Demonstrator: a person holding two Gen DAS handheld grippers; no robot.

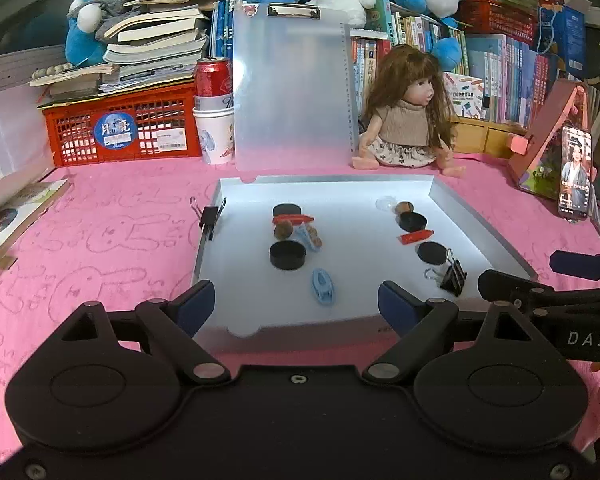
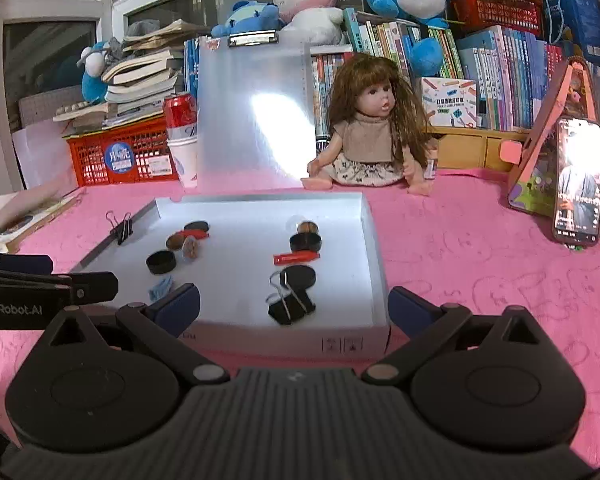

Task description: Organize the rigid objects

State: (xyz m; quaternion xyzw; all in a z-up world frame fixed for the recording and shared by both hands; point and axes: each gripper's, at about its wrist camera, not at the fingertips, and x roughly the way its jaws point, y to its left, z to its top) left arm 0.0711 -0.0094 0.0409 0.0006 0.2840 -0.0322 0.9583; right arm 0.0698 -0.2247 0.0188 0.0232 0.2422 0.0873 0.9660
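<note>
Centrally, a shallow white tray point(image 1: 480, 216) lies on a pink table point(image 1: 100, 240), holding small rigid objects in two loose groups. On the left lie a black round cap point(image 1: 287, 255), a second black cap point(image 1: 287, 210) farther back, a red clip point(image 1: 292, 219), two brown nuts point(image 1: 284, 231) and a light blue clip point(image 1: 323, 286) nearer the front. On the right sit a black binder clip point(image 2: 291, 307) near the front edge, a black disc point(image 2: 298, 277) touching it, a red clip point(image 2: 296, 257), another black cap point(image 2: 305, 242) and a brown nut point(image 2: 306, 227). A further binder clip point(image 1: 209, 216) is clamped on the tray's left wall.

The left gripper point(image 1: 296, 306) hovers at the tray's near edge, jaws apart and holding nothing. The right gripper point(image 2: 294, 306) hangs beside it to the right, jaws spread wide and empty, the binder clip lying ahead between its fingers.

Behind the tray stand a translucent clipboard point(image 1: 292, 92), a seated doll point(image 1: 408, 116), a red can point(image 1: 213, 78) on paper cups, a red crate point(image 1: 124, 128) and books. A phone point(image 1: 576, 174) leans at far right.
</note>
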